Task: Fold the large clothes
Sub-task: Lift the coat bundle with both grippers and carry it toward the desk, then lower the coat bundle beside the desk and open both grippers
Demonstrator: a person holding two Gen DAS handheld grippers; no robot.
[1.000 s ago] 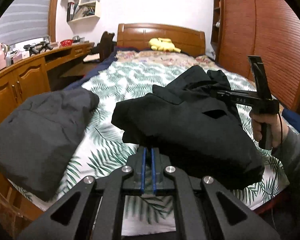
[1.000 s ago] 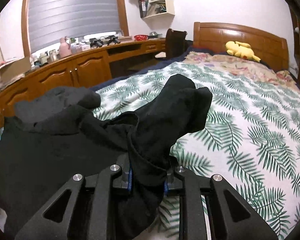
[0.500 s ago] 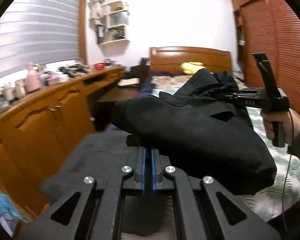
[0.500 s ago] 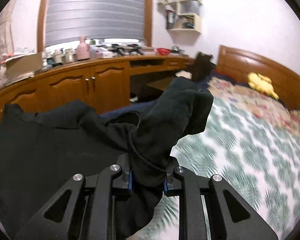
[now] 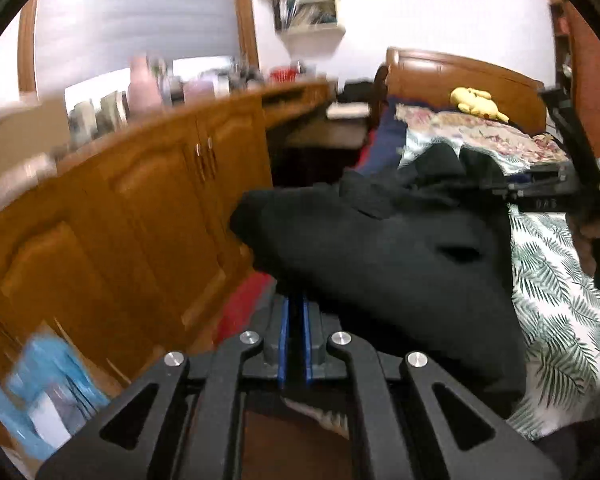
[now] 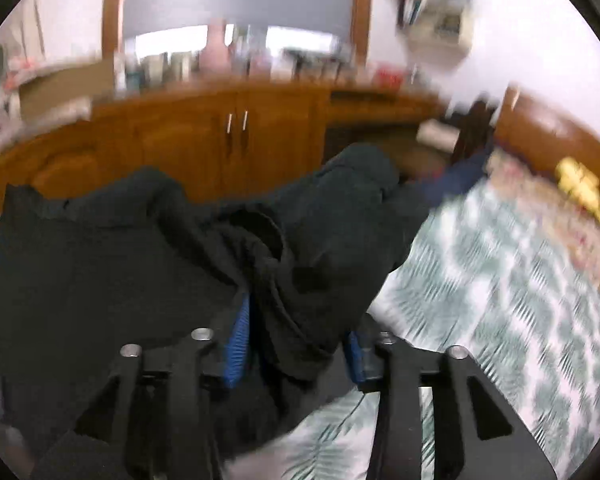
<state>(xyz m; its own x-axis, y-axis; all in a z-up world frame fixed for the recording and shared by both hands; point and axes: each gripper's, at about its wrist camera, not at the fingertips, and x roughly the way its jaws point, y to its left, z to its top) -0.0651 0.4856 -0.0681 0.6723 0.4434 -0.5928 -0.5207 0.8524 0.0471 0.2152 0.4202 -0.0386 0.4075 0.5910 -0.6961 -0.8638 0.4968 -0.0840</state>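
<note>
While left fingers (image 5: 296, 320) pinch the black garment (image 5: 400, 264), right fingers (image 6: 296, 340) have just been opening around it.

garment (image 5: 400, 264): matt black cloth, soft;
cabinet (image 5: 148, 208): glossy varnished wood;
bedspread (image 6: 500, 280): leaf-printed cloth;
left gripper (image 5: 295, 320): matt black frame, blue pads

The left gripper (image 5: 295, 316) points forward and somewhat downward, its blue pads (image 5: 283, 340) drawn nearly together on a fold of black garment (image 5: 380, 256); the right gripper (image 6: 296, 344) has just been opening, blue pads (image 6: 238, 340) parted, dark cloth bunched between them; a hand (image 5: 592, 240) grips its handle at frame edge.
</note>
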